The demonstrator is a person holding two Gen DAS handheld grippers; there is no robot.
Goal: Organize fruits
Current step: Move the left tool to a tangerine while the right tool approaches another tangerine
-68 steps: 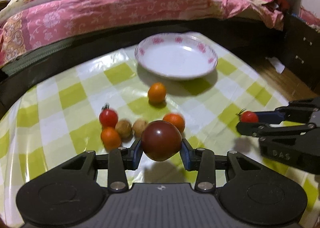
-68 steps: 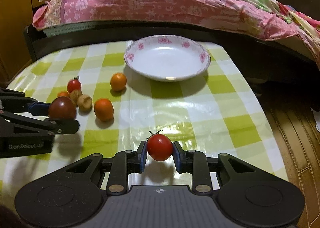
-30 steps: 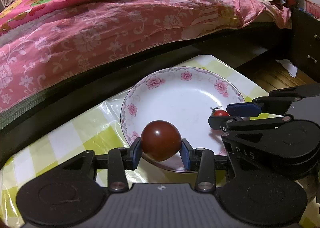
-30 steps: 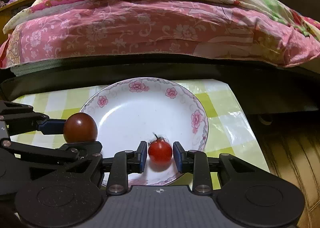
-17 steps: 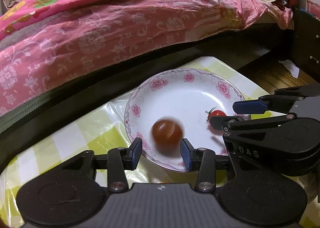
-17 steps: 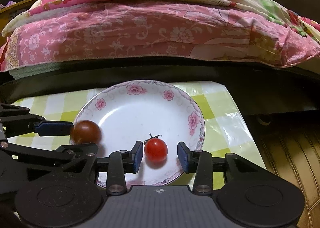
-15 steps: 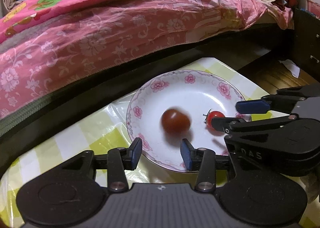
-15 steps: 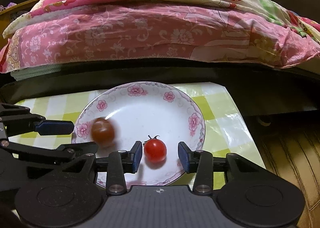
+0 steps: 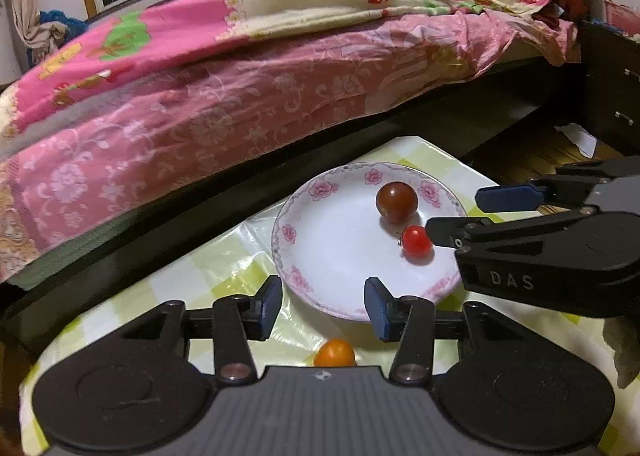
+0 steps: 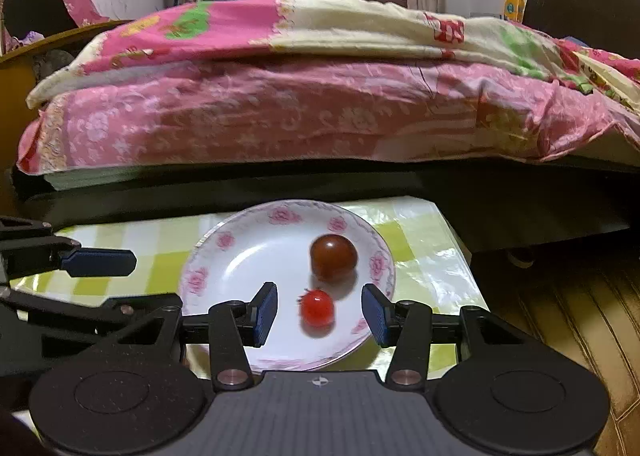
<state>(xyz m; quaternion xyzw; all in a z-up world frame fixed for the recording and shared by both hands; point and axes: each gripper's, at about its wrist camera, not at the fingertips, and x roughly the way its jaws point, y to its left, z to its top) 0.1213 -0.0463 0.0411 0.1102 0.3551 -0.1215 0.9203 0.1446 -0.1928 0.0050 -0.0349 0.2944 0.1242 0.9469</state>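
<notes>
A white plate point(image 9: 320, 240) point(image 10: 240, 252) with pink flowers on its rim sits at the table's far end. A dark brown-red tomato point(image 9: 397, 197) point(image 10: 333, 257) rests free in it, and a small red cherry tomato point(image 9: 417, 242) point(image 10: 317, 308) lies just beside it. My left gripper point(image 9: 323, 302) hovers at the plate's near rim, its jaws opening with nothing between them. My right gripper point(image 10: 320, 314) hangs above the plate's near side, jaws opening too; the cherry tomato shows between the pads, untouched. An orange fruit point(image 9: 334, 352) peeks out under the left gripper.
The table wears a yellow-green checked cloth point(image 9: 224, 268) point(image 10: 132, 236). A bed with a pink flowered quilt point(image 9: 240, 103) point(image 10: 320, 115) runs close behind the plate. Wooden floor point(image 10: 580, 296) lies beyond the table's right edge, and dark drawers point(image 9: 616, 103) stand at the far right.
Both grippers let go of their fruit: the dark tomato rolled across the plate to its far right side, and the cherry tomato dropped onto the plate. Both grippers drew back and rose.
</notes>
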